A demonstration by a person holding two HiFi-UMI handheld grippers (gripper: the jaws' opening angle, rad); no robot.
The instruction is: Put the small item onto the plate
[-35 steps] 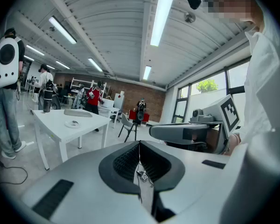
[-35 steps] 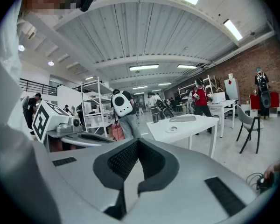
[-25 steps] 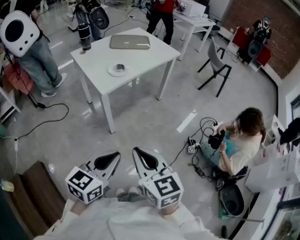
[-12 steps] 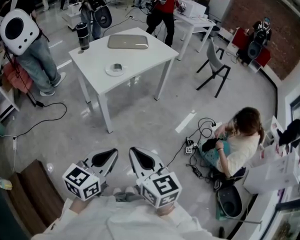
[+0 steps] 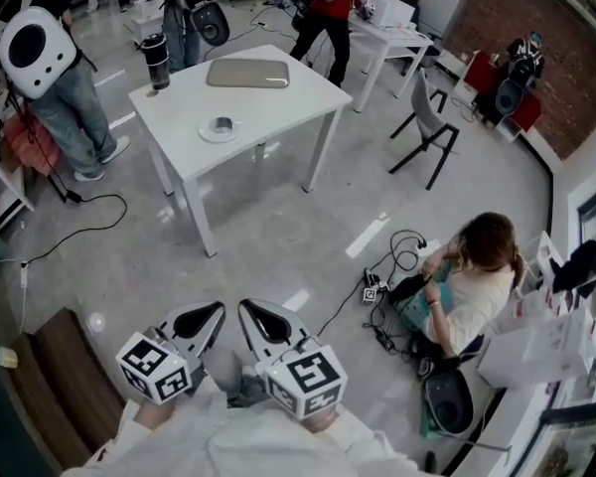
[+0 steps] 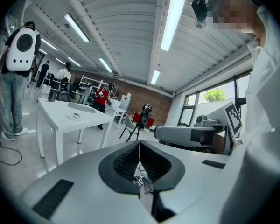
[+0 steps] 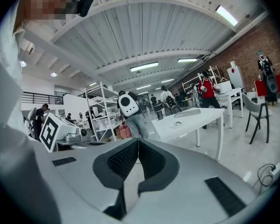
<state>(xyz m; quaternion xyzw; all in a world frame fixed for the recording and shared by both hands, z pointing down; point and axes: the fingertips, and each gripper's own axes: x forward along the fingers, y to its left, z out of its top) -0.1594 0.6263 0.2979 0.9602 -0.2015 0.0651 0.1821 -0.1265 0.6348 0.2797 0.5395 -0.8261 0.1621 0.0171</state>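
You hold both tools low against your body, and each is pressed together with nothing between its ribbed black pads: the left gripper (image 5: 211,316) shows a thin closed seam in its own view, and so does the right gripper (image 5: 253,316). What your coming move turns on lies ahead of you and well apart, across a stretch of bare polished floor (image 5: 278,237). The plate (image 5: 207,133) sits on the white table (image 5: 278,107), near the table's front edge and almost straight up the head view from your left gripper. That makes the left hand look slightly better lined up, though neither hand is meaningfully closer. The plate is small, round, pale and shallow, so it has no long axis to square up to. A small dark thing (image 5: 223,123) rests at the plate's middle. It may be the item you are after, already in place, but it is too small here to tell its shape or material. Behind it on the table lies a flat grey tray (image 5: 246,73) with rounded corners, and a dark cylindrical tumbler (image 5: 156,60) stands at the far left corner. The tabletop looks smooth and matte, on thin square legs, so I judge you must close the gap on foot before either gripper can reach anything.
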